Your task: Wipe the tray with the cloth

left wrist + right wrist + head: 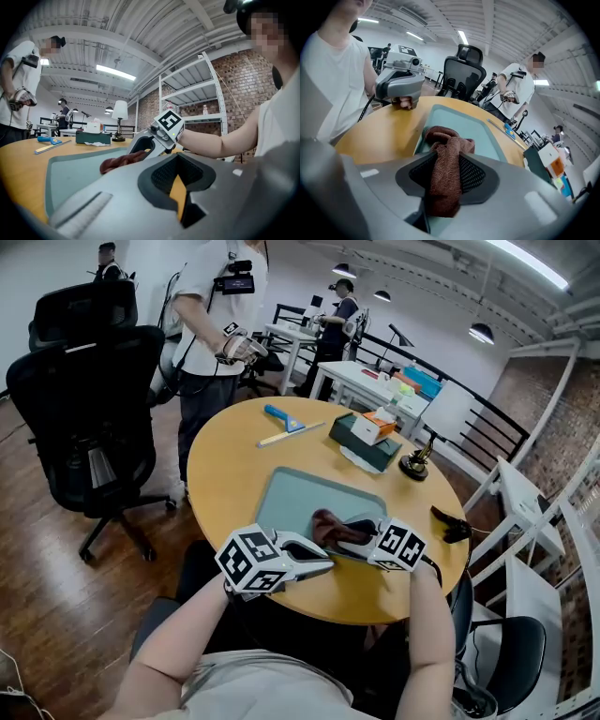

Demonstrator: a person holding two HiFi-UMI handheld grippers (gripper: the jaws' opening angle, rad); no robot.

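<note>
A grey-green tray lies on the round wooden table, near the front edge. A brown cloth is bunched on the tray's near part. My right gripper is shut on the cloth, which hangs between its jaws over the tray. My left gripper rests at the tray's front left rim, jaws close together with nothing seen between them. From the left gripper view, the right gripper and cloth sit on the tray.
Behind the tray lie a blue tool, a pale stick, a dark green box with an orange-white carton, and a small lamp. A black office chair and a standing person are at left.
</note>
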